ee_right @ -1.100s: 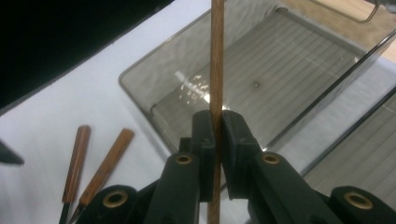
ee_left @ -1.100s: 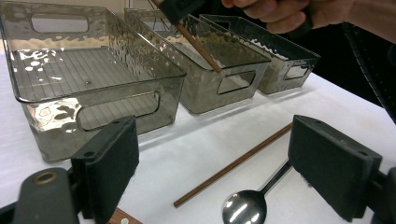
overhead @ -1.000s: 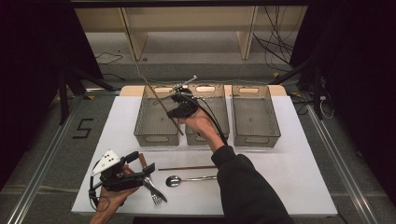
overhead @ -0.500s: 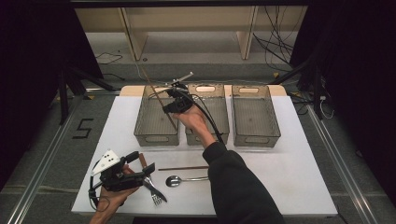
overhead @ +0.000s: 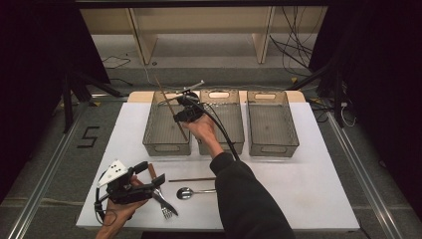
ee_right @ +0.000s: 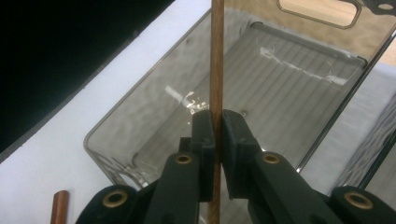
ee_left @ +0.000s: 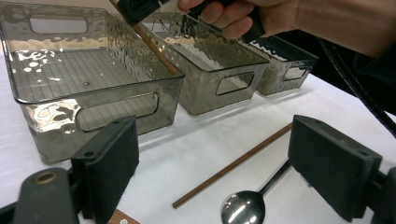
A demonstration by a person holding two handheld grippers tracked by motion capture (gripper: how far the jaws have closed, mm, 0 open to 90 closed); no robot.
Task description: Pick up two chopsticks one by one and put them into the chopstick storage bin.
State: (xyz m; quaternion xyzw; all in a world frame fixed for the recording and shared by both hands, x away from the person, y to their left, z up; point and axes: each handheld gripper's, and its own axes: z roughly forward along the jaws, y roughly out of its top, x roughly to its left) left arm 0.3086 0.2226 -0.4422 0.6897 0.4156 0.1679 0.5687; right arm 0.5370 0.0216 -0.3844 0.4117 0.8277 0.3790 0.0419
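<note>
**Wooden chopstick held over the left bin**

The right gripper [overhead: 185, 110] is clamping its two black, blocky pads on a slim, round, brown wooden chopstick [ee_right: 216, 70]. In the right gripper view the stick is running straight up between the pads, its smooth grain catching the light. From the high view it is slanting over the left bin [overhead: 150, 142], one of three smoky, translucent plastic boxes with ribbed floors, rippled walls and slotted handle cut-outs. The middle bin [overhead: 239, 137] and right bin [overhead: 291, 142] are sitting just beside it in a row.

The left gripper [overhead: 130, 188] is resting near the front left of the white table [overhead: 308, 189], its flat matte jaws standing wide apart with nothing between them. Ahead of it a second chopstick [ee_left: 233, 164] is lying flat on the table, beside a shiny metal spoon [ee_left: 245, 207] with a rounded bowl. A metal fork [overhead: 164, 206] is lying just beside the gripper, tines toward the table edge.
</note>
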